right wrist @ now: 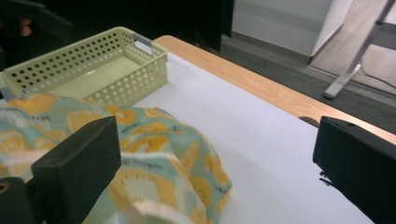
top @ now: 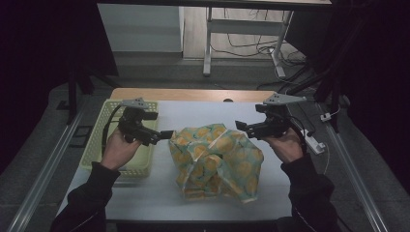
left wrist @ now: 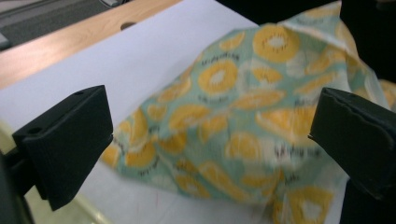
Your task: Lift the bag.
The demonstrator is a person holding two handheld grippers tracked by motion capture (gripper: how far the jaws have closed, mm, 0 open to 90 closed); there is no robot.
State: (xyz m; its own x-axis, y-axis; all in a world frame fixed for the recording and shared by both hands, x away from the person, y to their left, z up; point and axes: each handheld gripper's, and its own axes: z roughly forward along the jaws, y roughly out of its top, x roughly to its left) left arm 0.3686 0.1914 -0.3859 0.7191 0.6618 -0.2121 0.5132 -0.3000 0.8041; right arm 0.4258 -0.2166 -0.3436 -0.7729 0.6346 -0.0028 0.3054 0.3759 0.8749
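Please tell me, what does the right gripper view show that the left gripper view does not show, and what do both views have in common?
The right gripper view alone has the yellow perforated basket standing beyond the cloth, and a grey floor with a metal frame leg. The left gripper view alone has a round hole in the wooden table edge. Both share the crumpled orange-slice patterned cloth on the white table cover, seen between wide open black jaws that grip nothing.

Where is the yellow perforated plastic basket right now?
The yellow perforated plastic basket sits at the table's left edge in the high view, under the left tool, beside the lemon-print cloth.
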